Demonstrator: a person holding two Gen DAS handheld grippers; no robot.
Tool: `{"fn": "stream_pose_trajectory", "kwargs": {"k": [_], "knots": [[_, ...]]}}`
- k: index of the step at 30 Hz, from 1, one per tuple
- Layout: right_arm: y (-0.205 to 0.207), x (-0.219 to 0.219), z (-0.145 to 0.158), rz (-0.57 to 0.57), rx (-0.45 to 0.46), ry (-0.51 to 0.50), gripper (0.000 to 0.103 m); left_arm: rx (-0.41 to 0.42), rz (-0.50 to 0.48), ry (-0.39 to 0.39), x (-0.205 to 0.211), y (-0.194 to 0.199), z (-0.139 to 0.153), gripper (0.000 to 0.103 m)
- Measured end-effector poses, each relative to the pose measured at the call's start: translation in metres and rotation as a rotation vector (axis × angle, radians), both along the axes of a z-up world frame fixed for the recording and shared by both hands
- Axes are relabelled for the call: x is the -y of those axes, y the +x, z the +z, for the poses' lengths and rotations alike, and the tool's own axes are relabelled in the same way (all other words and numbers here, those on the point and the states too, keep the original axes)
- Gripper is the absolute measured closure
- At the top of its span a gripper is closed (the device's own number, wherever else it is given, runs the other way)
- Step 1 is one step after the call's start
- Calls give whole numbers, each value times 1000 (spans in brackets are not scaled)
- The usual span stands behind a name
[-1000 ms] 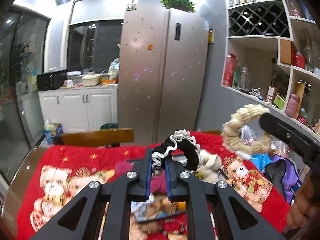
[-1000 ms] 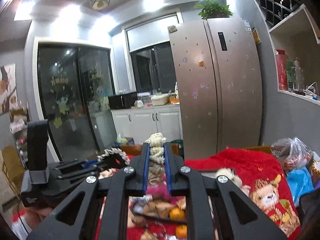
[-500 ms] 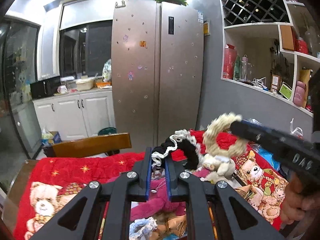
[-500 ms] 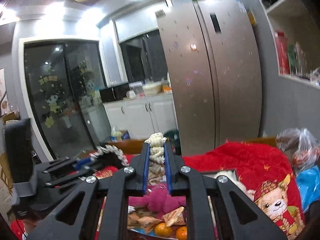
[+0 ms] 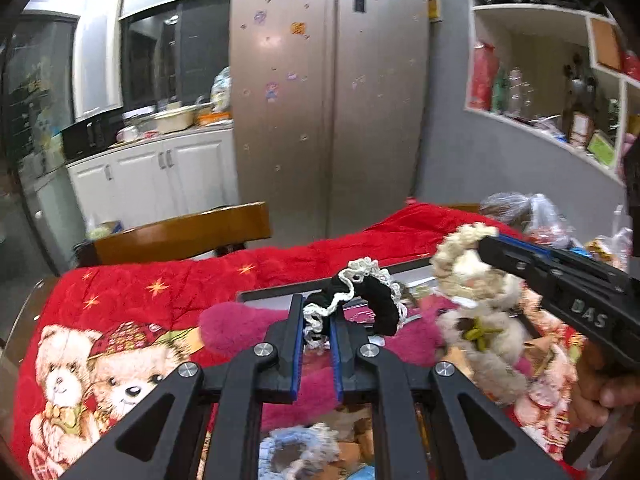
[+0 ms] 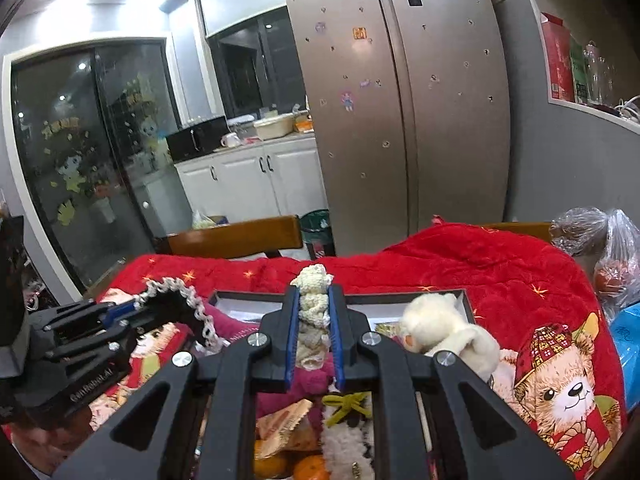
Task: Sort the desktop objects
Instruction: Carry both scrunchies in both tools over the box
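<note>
Left gripper (image 5: 316,322) clamped on black lace-trimmed fabric scrunchie (image 5: 360,296); right gripper (image 6: 314,314) clamped on cream woolly knitted scrunchie (image 6: 314,304), above red bear-print quilt (image 6: 460,264)

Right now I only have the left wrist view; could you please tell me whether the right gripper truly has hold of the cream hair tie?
Observer: Yes. The right wrist view shows the right gripper shut on the cream hair tie, which is pinched between both blue pads.
Operator: Thank you. What lies beneath it?
Observer: Oranges show in the tray, below the fingers.
</note>
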State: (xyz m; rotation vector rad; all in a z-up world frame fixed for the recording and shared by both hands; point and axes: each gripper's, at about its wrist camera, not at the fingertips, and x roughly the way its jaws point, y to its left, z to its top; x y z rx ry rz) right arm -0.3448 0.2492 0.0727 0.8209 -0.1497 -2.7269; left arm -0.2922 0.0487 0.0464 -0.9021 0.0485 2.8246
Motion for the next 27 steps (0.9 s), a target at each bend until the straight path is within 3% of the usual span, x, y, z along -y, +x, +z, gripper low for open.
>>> {"fn": "stream_pose_trajectory", "kwargs": {"k": [3, 14, 27], "knots": [[-3, -1, -9, 13, 21, -15, 87, 24, 64, 0, 5, -5, -8, 92], [0, 16, -15, 61, 35, -14, 87, 72, 26, 36, 5, -6, -15, 92], [2, 18, -13, 80, 56, -31, 87, 55, -2, -19, -15, -2, -13, 92]]}}
